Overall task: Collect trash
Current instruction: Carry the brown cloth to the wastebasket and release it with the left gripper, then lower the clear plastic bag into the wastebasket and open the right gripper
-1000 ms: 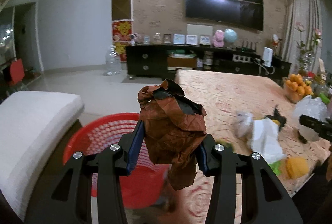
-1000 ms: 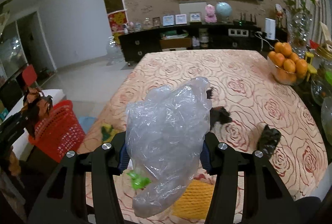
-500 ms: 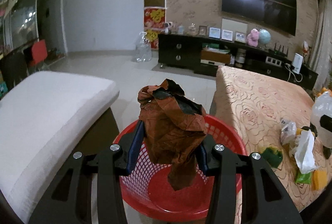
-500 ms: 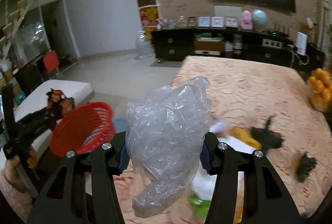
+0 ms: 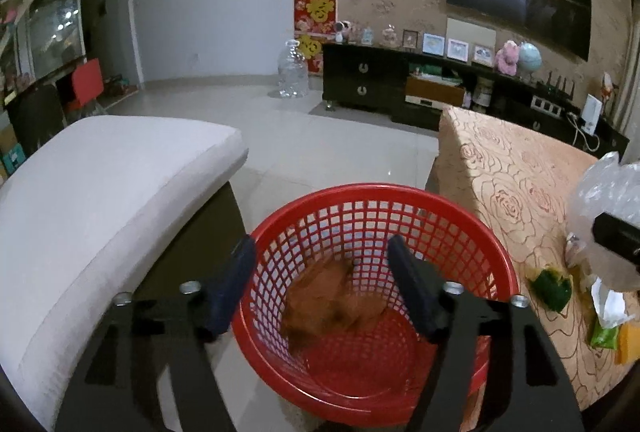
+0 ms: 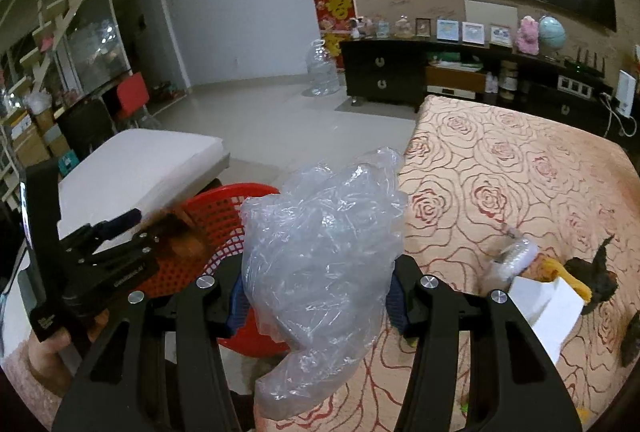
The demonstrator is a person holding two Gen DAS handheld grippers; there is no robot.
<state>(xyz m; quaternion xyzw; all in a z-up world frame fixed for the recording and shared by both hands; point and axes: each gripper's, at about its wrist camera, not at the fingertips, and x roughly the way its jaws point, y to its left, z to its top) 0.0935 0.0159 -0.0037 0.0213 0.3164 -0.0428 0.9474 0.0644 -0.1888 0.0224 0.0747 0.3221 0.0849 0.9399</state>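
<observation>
A red mesh basket (image 5: 460, 228) stands on the floor between the sofa and the table. My left gripper (image 5: 320, 288) is open right above it. A crumpled brown paper wad (image 5: 328, 308), blurred, is inside the basket below the jaws. My right gripper (image 6: 316, 296) is shut on a crumpled clear plastic bag (image 6: 320, 252) and holds it over the table's left edge, beside the basket (image 6: 224, 208). The left gripper (image 6: 120, 232) shows at the left of the right wrist view. The bag also shows in the left wrist view (image 5: 612, 200).
A white sofa cushion (image 5: 100, 192) lies left of the basket. The rose-patterned table (image 6: 520, 168) holds more trash: white paper (image 6: 548, 312), a yellow piece (image 6: 568, 276), black scraps (image 6: 596, 272), green wrappers (image 5: 552, 288). A dark TV cabinet (image 5: 368, 84) stands behind.
My left gripper has opened and the brown paper wad has dropped into the red basket. My right gripper, still holding the plastic bag, has swung left toward the basket.
</observation>
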